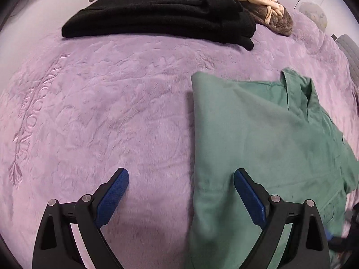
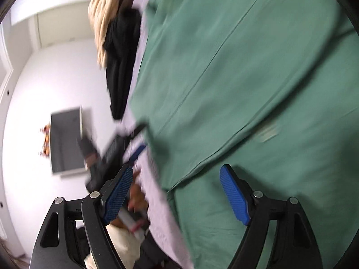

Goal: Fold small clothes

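Green shirt (image 1: 258, 134) looked light and floppy on the purple blanket (image 1: 101, 112); grab its folded edge. Left claw (image 1: 181, 179) and right claw (image 2: 177, 179) were both released, empty.

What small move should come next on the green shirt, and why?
Probably bring the left gripper down onto the shirt's near folded edge and close on it. Both grippers are open and hold nothing, and the shirt is only partly folded, with collar and sleeve still spread on the blanket.

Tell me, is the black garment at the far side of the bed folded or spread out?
Folded. The black garment lies as a compact stack of layers with straight edges on the purple blanket.
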Demonstrator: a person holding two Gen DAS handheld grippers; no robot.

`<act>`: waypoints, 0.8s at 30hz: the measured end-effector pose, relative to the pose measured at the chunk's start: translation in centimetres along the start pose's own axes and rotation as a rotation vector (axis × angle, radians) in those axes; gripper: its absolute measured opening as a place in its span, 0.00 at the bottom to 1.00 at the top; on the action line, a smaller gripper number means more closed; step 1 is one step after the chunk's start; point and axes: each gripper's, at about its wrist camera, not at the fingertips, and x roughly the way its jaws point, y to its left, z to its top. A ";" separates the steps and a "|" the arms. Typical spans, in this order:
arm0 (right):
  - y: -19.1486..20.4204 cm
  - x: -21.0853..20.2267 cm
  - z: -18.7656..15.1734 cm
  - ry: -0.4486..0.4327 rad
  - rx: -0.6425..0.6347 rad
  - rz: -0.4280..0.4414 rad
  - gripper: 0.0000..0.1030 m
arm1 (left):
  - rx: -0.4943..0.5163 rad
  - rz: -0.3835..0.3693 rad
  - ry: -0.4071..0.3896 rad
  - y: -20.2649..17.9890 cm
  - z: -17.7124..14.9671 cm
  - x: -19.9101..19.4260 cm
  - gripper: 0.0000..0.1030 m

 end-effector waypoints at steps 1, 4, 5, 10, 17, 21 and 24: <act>0.5 2.2 -0.9 0.030 -0.005 0.010 0.80 | -0.008 -0.016 0.016 0.1 0.9 0.8 0.93; 1.4 7.4 -2.2 0.063 -0.002 0.003 0.80 | -0.016 -0.017 0.047 -0.1 2.8 3.2 0.93; 1.4 8.1 -2.4 0.055 0.003 -0.012 0.77 | -0.020 -0.022 0.051 -0.2 3.2 3.6 0.92; 1.4 10.1 -2.1 0.050 0.075 0.045 0.04 | -0.044 -0.161 0.062 0.3 4.3 3.1 0.05; 1.3 15.2 -2.9 0.126 -0.007 -0.027 0.04 | 0.003 -0.126 0.016 3.9 4.7 2.4 0.05; 1.4 14.7 -2.6 0.163 -0.003 -0.054 0.15 | -0.042 -0.108 0.021 5.4 4.0 3.1 0.05; 2.4 10.6 -3.0 0.158 -0.104 -0.102 0.64 | -0.017 -0.073 -0.009 4.7 3.8 1.6 0.05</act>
